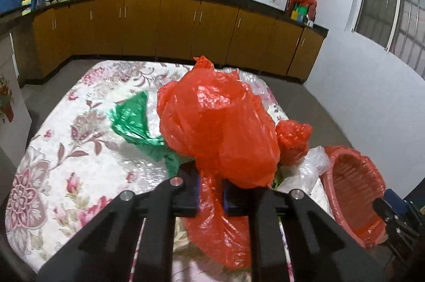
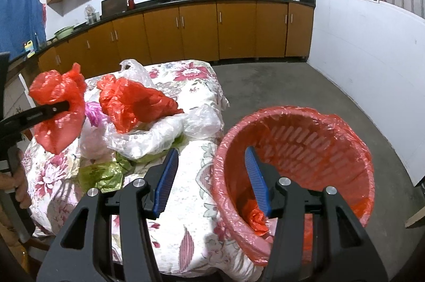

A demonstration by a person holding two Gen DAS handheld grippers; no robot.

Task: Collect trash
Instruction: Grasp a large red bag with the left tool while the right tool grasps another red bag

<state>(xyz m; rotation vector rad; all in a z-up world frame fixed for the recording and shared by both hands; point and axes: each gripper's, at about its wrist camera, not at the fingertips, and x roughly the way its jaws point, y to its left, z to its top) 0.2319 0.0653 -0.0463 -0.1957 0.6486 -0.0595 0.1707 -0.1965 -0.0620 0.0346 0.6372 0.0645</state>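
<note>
The left tongs (image 1: pixel 209 195) clamp a red bag (image 1: pixel 220 128) above the bench (image 1: pixel 66 149), while the right tongs (image 2: pixel 212 175) gape apart at the bin (image 2: pixel 305 149) rim, seemingly holding nothing.

Red bag (image 1: pixel 220 122), green bag (image 1: pixel 132 120), pink-floral tablecloth (image 1: pixel 66 149).

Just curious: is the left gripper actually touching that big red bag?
Touching. The left wrist view shows the left gripper shut on the red bag, plastic pinched between its pads.
</note>
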